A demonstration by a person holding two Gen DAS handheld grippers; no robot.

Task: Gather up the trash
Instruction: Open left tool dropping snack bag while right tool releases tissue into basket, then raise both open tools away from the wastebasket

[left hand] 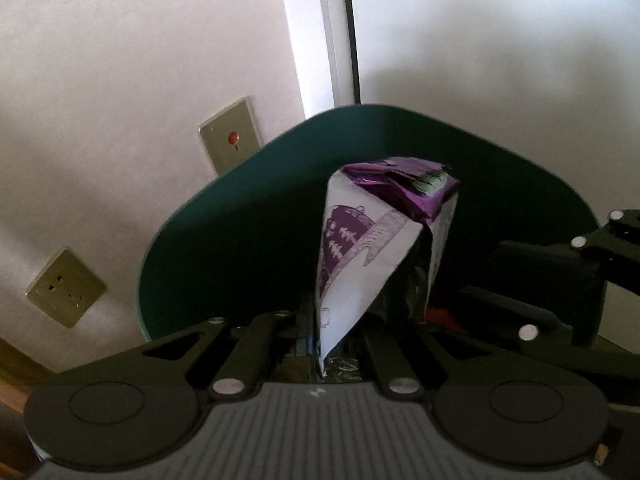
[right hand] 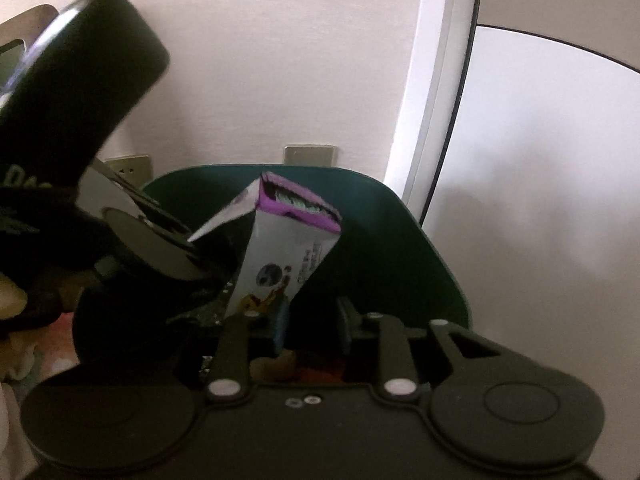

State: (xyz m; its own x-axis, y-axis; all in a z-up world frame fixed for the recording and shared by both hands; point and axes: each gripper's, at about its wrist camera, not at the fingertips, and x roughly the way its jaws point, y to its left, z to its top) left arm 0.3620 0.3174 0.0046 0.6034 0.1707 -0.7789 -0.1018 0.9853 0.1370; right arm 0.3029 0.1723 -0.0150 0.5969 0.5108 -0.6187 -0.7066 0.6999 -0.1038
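A white and purple snack wrapper [left hand: 372, 248] stands up between the fingers of my left gripper [left hand: 340, 332], which is shut on its lower end. It is held over the open dark green trash bin [left hand: 248, 216]. In the right wrist view the same wrapper [right hand: 280, 252] rises in front of the bin [right hand: 392, 248], with the left gripper's black body [right hand: 120, 248] at the left. My right gripper [right hand: 312, 328] is open and empty, its fingers over the bin's mouth, just right of the wrapper. The right gripper also shows at the right edge of the left wrist view [left hand: 568, 280].
A pale wall stands close behind the bin, with a socket plate [left hand: 66, 288] and a plate with a red button [left hand: 232, 140]. A white door frame [left hand: 316, 32] runs up behind the bin. Dark and reddish trash lies inside the bin [right hand: 320, 368].
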